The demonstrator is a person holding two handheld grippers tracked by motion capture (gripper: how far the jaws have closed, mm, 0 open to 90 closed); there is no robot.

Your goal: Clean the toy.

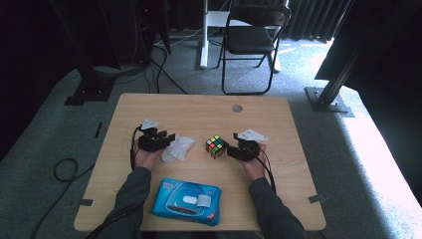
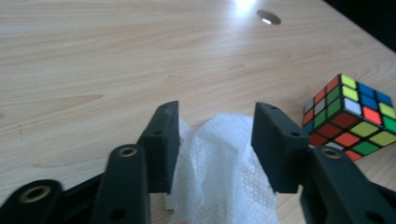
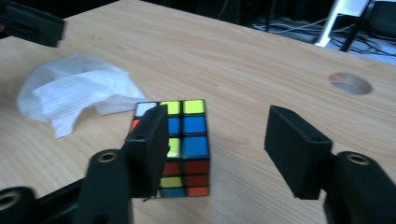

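A crumpled white wipe [image 2: 224, 168] is seen between the half-parted jaws of the left tool [image 1: 158, 139], its folds against the left jaw's inner face, but a firm pinch cannot be told; it rests on the tabletop [image 1: 199, 112] at about 9 o'clock from the puzzle cube [image 1: 216, 146]. The right tool [image 1: 238, 148] is placed at the cube's 3 o'clock side, jaws half apart, the cube not clamped and standing free. The wipe is judged already drawn from the blue wipe pack [image 1: 185, 201] at 6 o'clock; wiping the cube is judged still to be done.
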